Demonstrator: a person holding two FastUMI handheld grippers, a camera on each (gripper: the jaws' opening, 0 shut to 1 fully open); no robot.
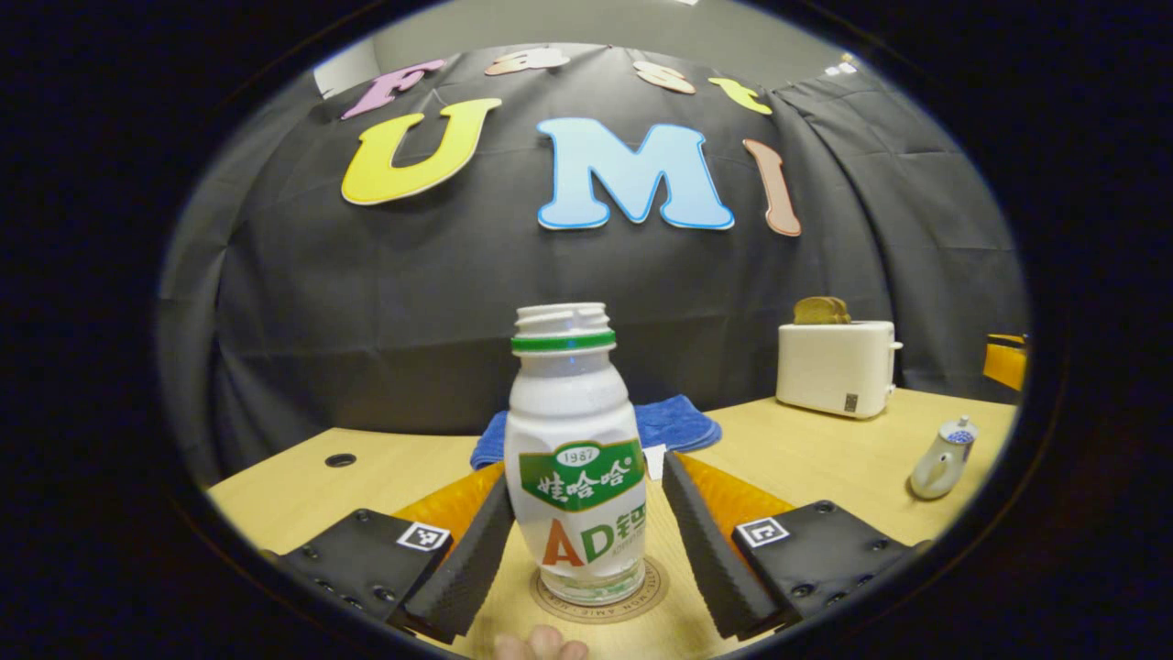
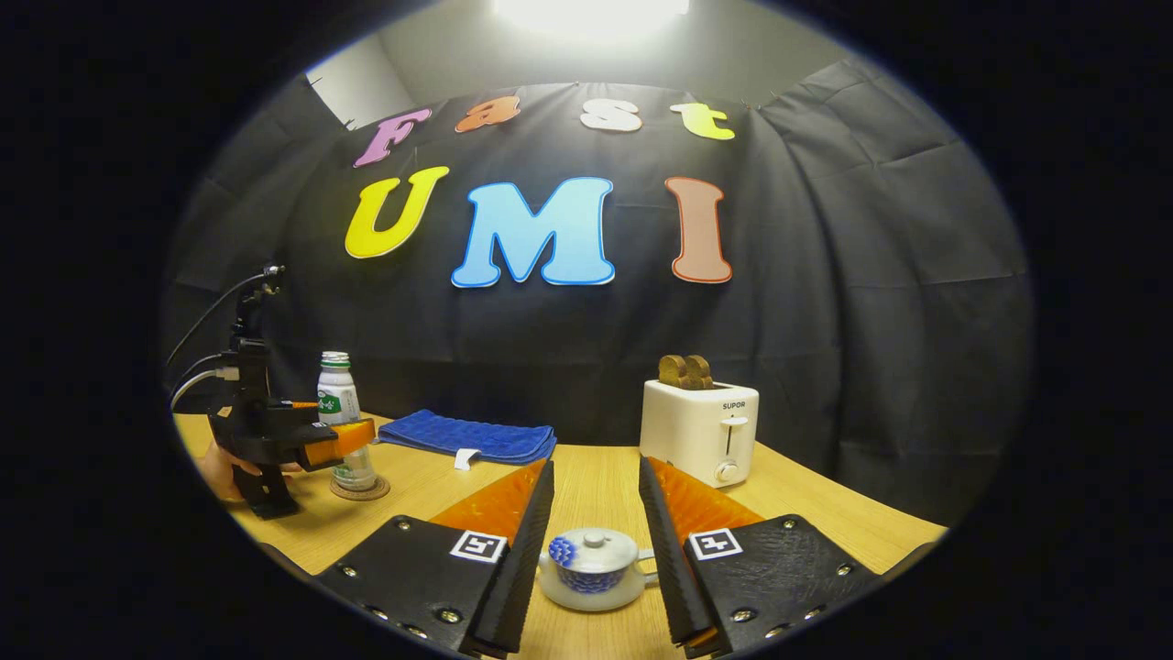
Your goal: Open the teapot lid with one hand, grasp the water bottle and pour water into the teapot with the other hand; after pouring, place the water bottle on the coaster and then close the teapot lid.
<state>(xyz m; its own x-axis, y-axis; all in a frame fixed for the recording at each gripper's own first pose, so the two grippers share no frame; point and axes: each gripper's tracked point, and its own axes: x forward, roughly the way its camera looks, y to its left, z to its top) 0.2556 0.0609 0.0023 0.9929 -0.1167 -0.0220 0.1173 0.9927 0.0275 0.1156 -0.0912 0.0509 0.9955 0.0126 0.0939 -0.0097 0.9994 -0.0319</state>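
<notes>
Left tool [image 1: 586, 541] stood spread at the bottom centre of the left gripper view, a finger on either side of the bottle [image 1: 575, 458] with a gap showing on the right, so it looked to be either letting go or about to grip; I could not tell if the left finger touched. Right tool [image 2: 594, 550] was likewise spread low in the right gripper view, flanking the teapot [image 2: 594, 568] without pinching it, probably lined up for the lid [image 2: 596, 548], which sat on the pot. Across the tabletop [image 2: 596, 486], the toaster [image 2: 701, 431] at right of centre held bread, and a blue cloth [image 2: 467, 438] lay folded left of centre. The uncapped bottle stood upright on the coaster [image 1: 600, 591]. Its green label carried "1987" and large "AD"; the toaster read "SUPOR".
</notes>
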